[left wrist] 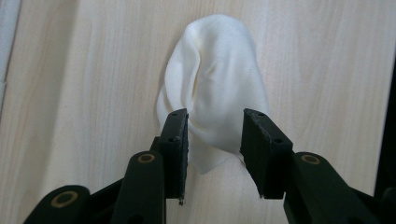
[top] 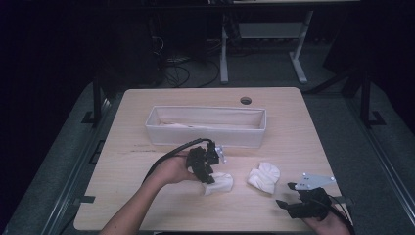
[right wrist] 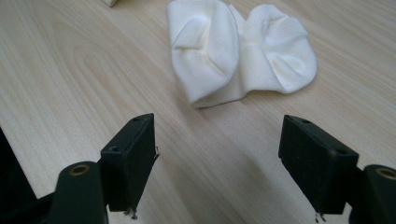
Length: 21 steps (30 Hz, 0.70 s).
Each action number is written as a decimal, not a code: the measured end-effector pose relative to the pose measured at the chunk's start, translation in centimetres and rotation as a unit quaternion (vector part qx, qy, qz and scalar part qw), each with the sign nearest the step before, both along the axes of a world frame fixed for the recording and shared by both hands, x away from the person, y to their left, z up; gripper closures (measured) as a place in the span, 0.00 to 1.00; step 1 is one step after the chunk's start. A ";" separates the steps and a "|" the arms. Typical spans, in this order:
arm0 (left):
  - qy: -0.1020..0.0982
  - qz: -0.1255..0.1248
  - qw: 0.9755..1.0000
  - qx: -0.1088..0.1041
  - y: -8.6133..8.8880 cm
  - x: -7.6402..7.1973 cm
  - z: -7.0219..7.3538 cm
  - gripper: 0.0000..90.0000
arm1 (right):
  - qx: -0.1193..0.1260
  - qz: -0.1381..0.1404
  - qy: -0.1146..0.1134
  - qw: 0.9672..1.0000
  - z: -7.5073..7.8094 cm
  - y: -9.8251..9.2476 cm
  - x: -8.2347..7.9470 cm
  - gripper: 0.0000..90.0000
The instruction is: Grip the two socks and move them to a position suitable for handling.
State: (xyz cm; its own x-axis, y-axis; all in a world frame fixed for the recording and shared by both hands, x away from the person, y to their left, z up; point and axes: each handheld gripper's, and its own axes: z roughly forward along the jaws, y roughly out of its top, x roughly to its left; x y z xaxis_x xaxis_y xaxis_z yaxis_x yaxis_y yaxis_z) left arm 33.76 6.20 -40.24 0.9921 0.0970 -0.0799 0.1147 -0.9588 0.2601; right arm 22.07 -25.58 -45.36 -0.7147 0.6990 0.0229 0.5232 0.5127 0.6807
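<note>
Jaws of my left gripper [left wrist: 215, 122] part-open astride white sock [left wrist: 217, 84], not pinching | sock flat on counter [top: 147, 196] before bin [top: 205, 126] | right gripper [right wrist: 217, 140] jaws wide, near second sock [right wrist: 240, 51]

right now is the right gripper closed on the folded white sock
No, the right gripper has its jaws wide apart over bare table, short of the folded white sock.

Your high view: table [top: 293, 142] lit from overhead, surroundings near black. Gripper views bright, sharp, soft shadows.
</note>
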 end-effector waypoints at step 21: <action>-0.047 -0.025 0.998 0.029 -0.6 1.3 -0.4 1.00 | 0.002 -0.001 0.004 1.000 0.1 -0.2 0.0 0.31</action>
State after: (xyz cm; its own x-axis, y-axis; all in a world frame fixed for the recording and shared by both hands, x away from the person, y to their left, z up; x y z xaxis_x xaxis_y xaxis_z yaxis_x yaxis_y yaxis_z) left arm 35.03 5.59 -40.59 0.9987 0.0483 0.0184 0.0434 -0.9765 0.2109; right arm 22.04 -25.77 -45.28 -0.7126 0.7008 0.0317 0.5304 0.5087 0.6782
